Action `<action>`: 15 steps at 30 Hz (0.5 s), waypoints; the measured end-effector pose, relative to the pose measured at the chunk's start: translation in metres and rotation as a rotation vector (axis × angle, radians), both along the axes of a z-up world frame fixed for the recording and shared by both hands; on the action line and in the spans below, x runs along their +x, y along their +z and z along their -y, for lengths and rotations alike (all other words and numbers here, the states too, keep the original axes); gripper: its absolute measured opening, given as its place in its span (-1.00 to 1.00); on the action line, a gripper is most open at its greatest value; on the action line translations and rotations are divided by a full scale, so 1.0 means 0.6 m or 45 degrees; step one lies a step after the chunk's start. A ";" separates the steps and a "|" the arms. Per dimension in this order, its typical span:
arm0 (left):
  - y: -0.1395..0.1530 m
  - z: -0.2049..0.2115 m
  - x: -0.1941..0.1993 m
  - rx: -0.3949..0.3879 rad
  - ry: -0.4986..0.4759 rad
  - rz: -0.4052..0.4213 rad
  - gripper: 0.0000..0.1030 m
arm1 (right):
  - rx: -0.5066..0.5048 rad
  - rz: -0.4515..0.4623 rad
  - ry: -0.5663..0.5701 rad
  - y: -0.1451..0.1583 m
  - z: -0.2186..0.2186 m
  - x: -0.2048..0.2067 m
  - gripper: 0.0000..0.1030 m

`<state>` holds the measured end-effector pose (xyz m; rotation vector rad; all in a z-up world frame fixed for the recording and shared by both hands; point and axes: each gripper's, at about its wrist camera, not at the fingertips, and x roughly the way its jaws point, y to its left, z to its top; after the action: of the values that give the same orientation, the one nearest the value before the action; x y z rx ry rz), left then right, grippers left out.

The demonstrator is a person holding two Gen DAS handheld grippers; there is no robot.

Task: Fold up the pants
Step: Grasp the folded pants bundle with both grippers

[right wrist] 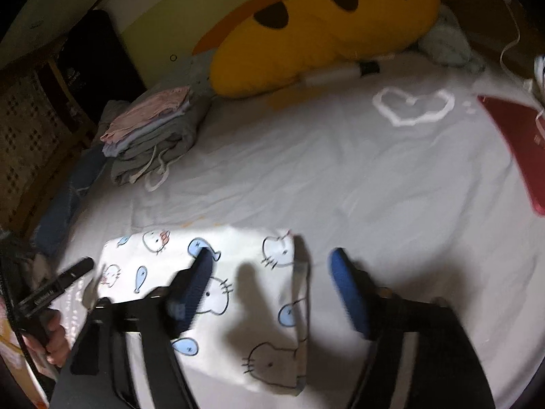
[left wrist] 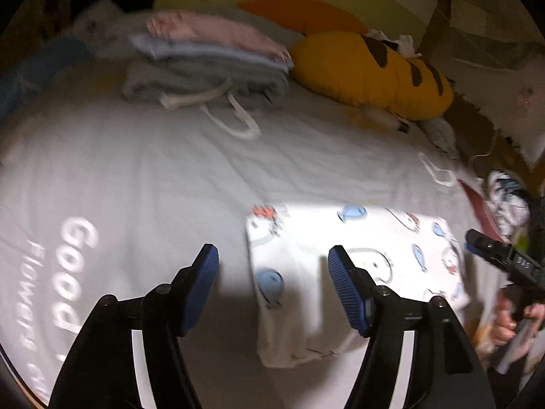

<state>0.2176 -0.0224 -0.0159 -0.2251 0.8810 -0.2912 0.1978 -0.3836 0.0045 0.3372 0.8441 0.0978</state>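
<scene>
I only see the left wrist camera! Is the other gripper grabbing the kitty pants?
Observer: No. The right gripper is open, pinching nothing.
Operator: Where are its fingers?
Observer: One finger is over the pants; the other is past their edge, over the sheet.
Operator: What's that white squiggle far off?
Observer: A heart outline on the sheet.
</scene>
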 end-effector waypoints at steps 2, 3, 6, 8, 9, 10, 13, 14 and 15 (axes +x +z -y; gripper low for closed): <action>-0.012 0.004 0.003 -0.029 0.000 -0.049 0.33 | 0.012 -0.011 -0.031 -0.006 0.006 -0.002 0.72; -0.018 0.005 0.005 -0.051 -0.010 -0.069 0.36 | 0.018 -0.022 -0.038 -0.010 0.009 -0.002 0.72; -0.034 0.010 0.011 -0.183 -0.084 -0.135 0.46 | 0.084 -0.075 -0.017 -0.024 0.021 0.001 0.72; -0.044 0.012 0.015 -0.268 -0.111 -0.175 0.46 | 0.174 -0.130 0.041 -0.039 0.024 0.006 0.72; -0.049 0.015 0.017 -0.301 -0.122 -0.191 0.46 | 0.217 -0.157 0.073 -0.046 0.024 0.008 0.72; -0.052 0.017 0.018 -0.312 -0.124 -0.195 0.46 | 0.258 -0.179 0.103 -0.053 0.022 0.010 0.72; -0.054 0.024 0.016 -0.325 -0.136 -0.182 0.46 | 0.289 -0.198 0.159 -0.063 0.012 0.012 0.72; -0.056 0.025 0.017 -0.351 -0.147 -0.185 0.44 | 0.296 -0.202 0.170 -0.066 0.009 0.013 0.72; -0.058 0.026 0.020 -0.384 -0.157 -0.191 0.42 | 0.311 -0.207 0.182 -0.069 0.006 0.014 0.72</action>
<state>0.2294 -0.0381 -0.0508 -0.4776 0.9999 -0.5283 0.2064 -0.3871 -0.0366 0.5188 1.0195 0.3113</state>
